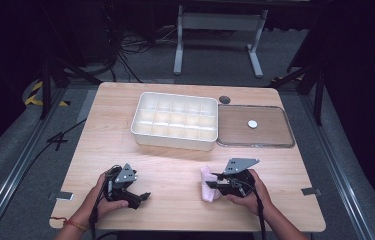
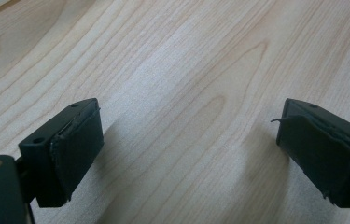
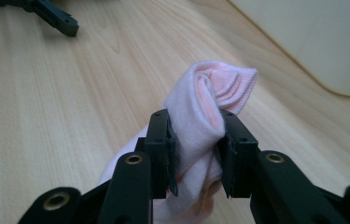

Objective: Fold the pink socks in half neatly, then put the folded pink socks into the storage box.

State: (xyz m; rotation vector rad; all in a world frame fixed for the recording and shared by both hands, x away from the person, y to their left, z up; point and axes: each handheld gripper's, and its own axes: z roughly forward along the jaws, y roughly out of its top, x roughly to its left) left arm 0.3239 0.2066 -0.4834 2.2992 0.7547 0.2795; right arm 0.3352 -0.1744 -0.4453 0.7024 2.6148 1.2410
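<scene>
both forearms are reaching in over the near table edge. the left gripper (image 1: 142, 196) is standing with jaws wide apart and nothing between them. the right gripper (image 1: 210, 184) is pinching its jaws closed, pointing left.

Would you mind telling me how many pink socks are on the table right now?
1. The pink sock is near the table's front edge, pinched in the right tool. More could be hidden inside the white divided box.
</scene>
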